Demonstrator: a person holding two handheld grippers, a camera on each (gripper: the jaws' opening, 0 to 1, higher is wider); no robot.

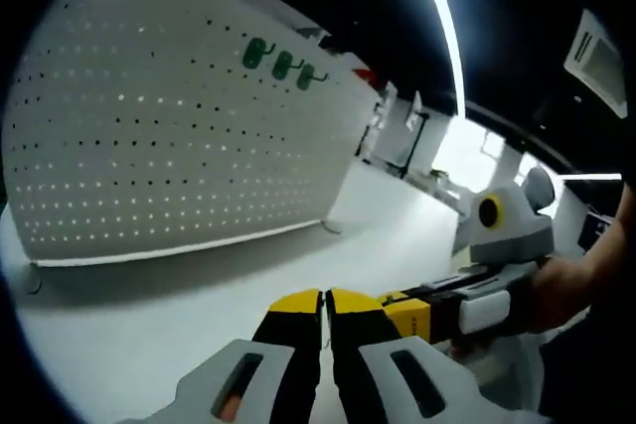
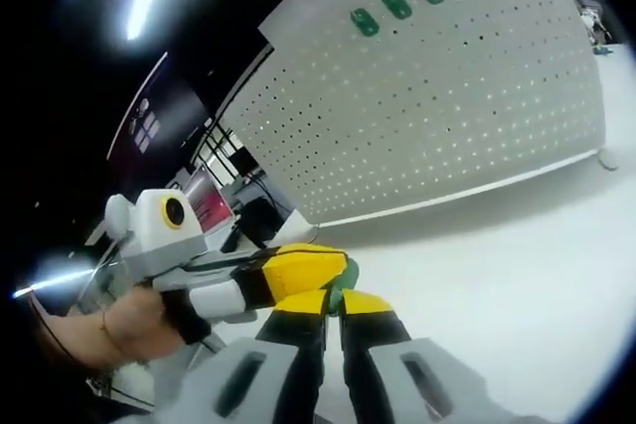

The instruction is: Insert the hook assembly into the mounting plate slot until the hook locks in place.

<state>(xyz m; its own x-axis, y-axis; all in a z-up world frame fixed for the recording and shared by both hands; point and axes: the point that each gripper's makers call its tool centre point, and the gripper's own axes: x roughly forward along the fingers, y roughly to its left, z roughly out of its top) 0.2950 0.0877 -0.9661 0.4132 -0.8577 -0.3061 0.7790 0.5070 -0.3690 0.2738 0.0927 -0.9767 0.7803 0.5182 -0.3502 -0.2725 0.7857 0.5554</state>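
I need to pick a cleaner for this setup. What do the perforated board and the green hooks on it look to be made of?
The perforated board looks like white painted metal or plastic: smooth matte sheet with even hole rows; which one is unclear. The green hooks look like moulded plastic, judging by their uniform colour and slight gloss.

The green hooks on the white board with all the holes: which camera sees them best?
The left gripper view. The three green hooks hang near the top of the pegboard, seen at an angle that shows their curved shapes. The right gripper view shows the same three hooks near its upper edge as plain green blobs, without visible hook shape.
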